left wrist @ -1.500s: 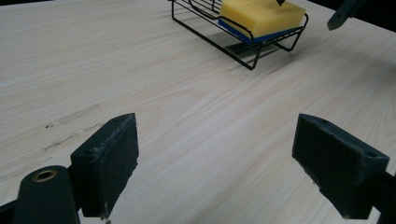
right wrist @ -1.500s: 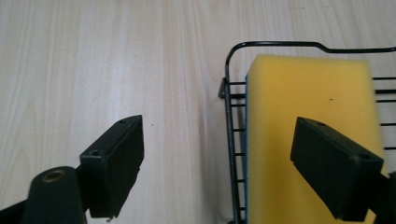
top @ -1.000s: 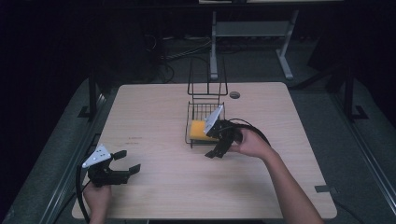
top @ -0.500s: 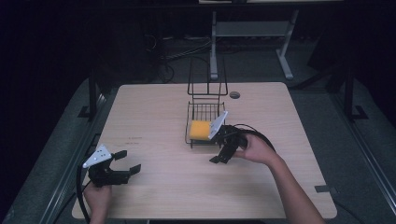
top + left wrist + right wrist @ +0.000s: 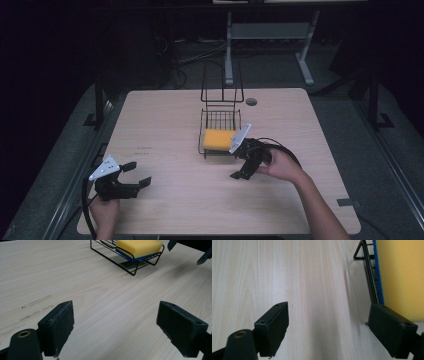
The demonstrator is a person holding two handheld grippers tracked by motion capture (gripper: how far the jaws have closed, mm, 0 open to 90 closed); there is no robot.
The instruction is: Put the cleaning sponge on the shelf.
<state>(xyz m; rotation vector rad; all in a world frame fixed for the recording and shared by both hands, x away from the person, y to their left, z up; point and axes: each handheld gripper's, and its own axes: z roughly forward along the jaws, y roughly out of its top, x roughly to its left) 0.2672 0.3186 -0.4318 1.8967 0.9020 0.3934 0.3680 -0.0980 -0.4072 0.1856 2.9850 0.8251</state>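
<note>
A yellow sponge (image 5: 218,138) with a blue underside lies in a black wire basket (image 5: 220,118) at the table's centre. My right gripper (image 5: 241,169) hovers just beside the basket's near right corner, open, with nothing between its jaws. In the right gripper view the sponge (image 5: 402,275) and the basket rim (image 5: 368,270) lie at the right, beside one jaw. My left gripper (image 5: 139,173) rests open near the table's front left. In the left gripper view the sponge (image 5: 140,247) sits far ahead in the basket (image 5: 125,263).
The light wooden table (image 5: 165,125) has a tall wire handle frame (image 5: 222,82) rising behind the basket and a round cable hole (image 5: 251,102) near its far edge. A metal desk leg stand (image 5: 265,35) is on the floor beyond.
My right gripper has drawn back from over the basket toward the near side of the table, with open jaws. The sponge stays in the basket. The left gripper has not moved.
</note>
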